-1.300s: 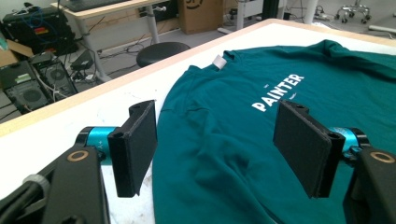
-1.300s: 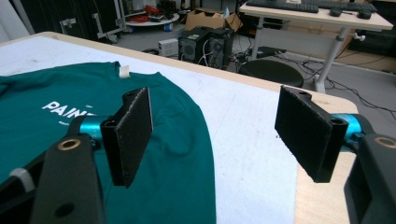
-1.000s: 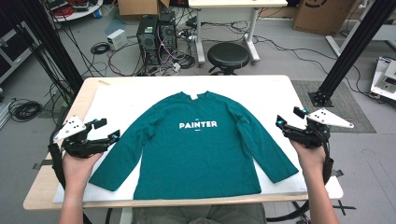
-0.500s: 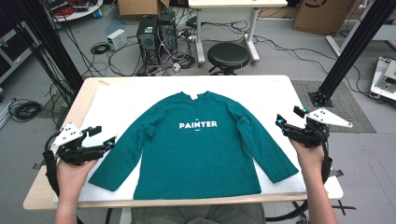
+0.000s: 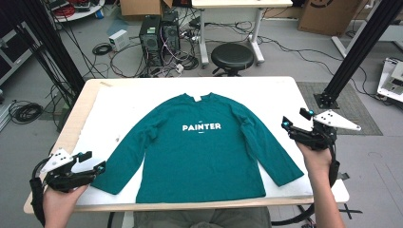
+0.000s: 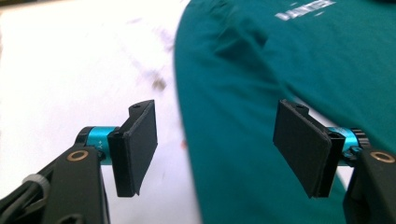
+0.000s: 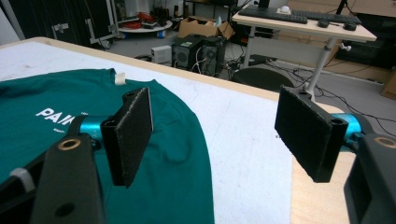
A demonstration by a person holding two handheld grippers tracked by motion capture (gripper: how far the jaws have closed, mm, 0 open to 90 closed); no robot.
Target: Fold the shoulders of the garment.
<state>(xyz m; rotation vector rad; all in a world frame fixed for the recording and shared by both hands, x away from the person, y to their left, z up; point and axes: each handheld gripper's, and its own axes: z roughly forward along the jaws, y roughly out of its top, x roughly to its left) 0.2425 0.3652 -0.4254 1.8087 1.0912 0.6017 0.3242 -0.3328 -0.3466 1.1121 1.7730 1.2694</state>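
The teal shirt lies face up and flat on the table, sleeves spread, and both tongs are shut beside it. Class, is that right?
One detail is wrong: both tongs are open, not shut. The left gripper view shows the left tongs with jaws wide apart over a sleeve of the teal shirt, and the right gripper view shows the right tongs equally open. The shirt does lie flat, face up, on the table.

A teal shirt [image 5: 204, 142] lies flat on the white-topped table [image 5: 280, 92].

The shirt [image 5: 204, 147] lies flat on the table [image 5: 266, 90] between my two claws. My left claw [image 5: 92, 164] sits just beside one sleeve end; my right claw [image 5: 297, 124] is beside the other sleeve. Beyond the table, ahead of both claws, stands a stool [image 5: 232, 57].
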